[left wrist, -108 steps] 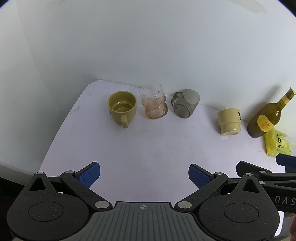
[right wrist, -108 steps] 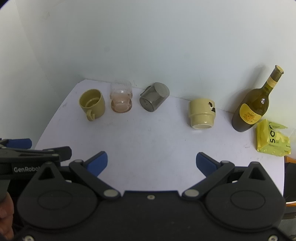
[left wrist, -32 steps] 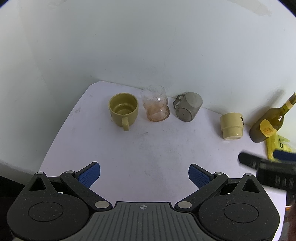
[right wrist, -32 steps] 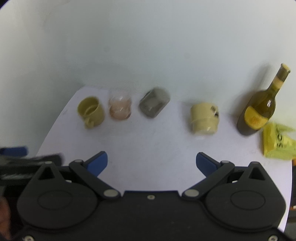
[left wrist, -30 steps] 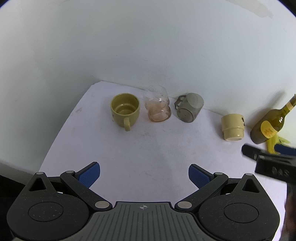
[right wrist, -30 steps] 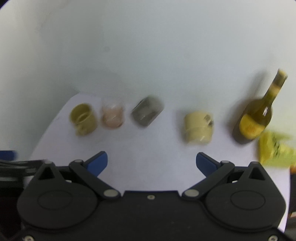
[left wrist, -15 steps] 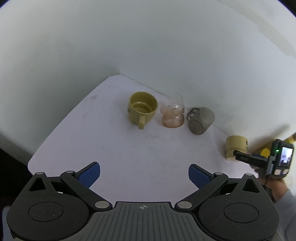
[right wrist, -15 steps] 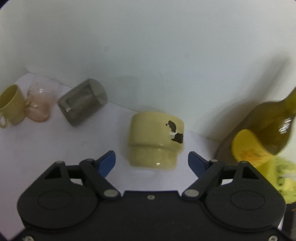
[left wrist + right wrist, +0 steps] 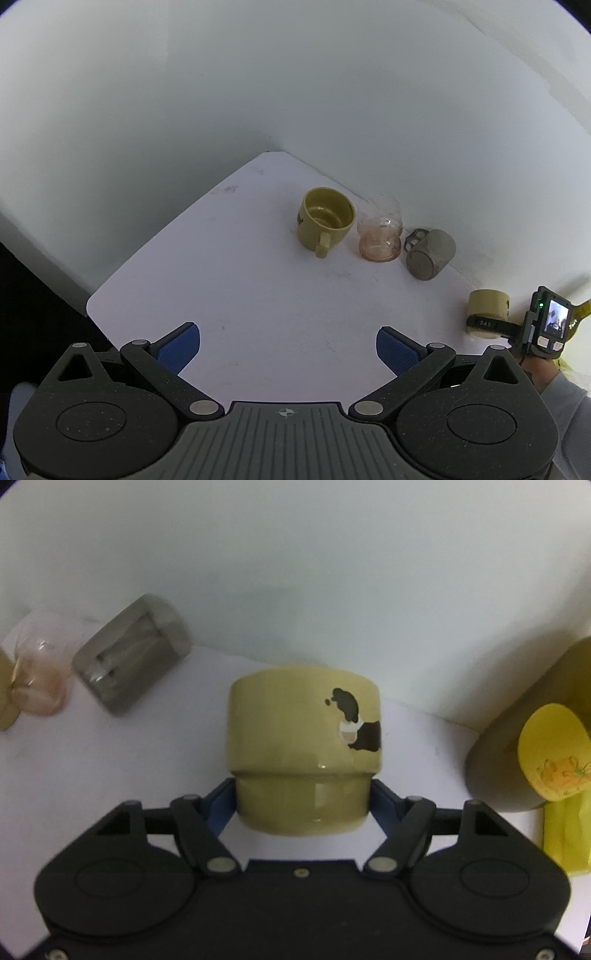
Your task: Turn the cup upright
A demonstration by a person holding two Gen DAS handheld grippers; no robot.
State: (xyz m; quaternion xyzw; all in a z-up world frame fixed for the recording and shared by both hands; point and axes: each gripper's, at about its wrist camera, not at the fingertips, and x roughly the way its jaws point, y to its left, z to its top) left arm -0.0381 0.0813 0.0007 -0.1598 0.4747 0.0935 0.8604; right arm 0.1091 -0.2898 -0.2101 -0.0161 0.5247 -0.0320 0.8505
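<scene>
A cream-yellow cup (image 9: 303,746) with a black mark stands upside down on the white table (image 9: 110,768). My right gripper (image 9: 301,805) is around its lower, narrower part, with a blue pad on each side touching or nearly touching it. In the left wrist view the cup (image 9: 487,308) sits at the far right with the right gripper's finger (image 9: 484,323) across it. My left gripper (image 9: 288,347) is open and empty above the table's near side.
A grey metal mug (image 9: 131,664) lies on its side to the left, beside a pink glass (image 9: 38,686) and an upright yellow mug (image 9: 325,219). An olive wine bottle (image 9: 524,746) and a yellow packet (image 9: 565,830) stand close on the right. The wall is right behind.
My right gripper has moved forward to the upside-down cup and its fingers have closed in around it. My left gripper has drawn back and turned left.
</scene>
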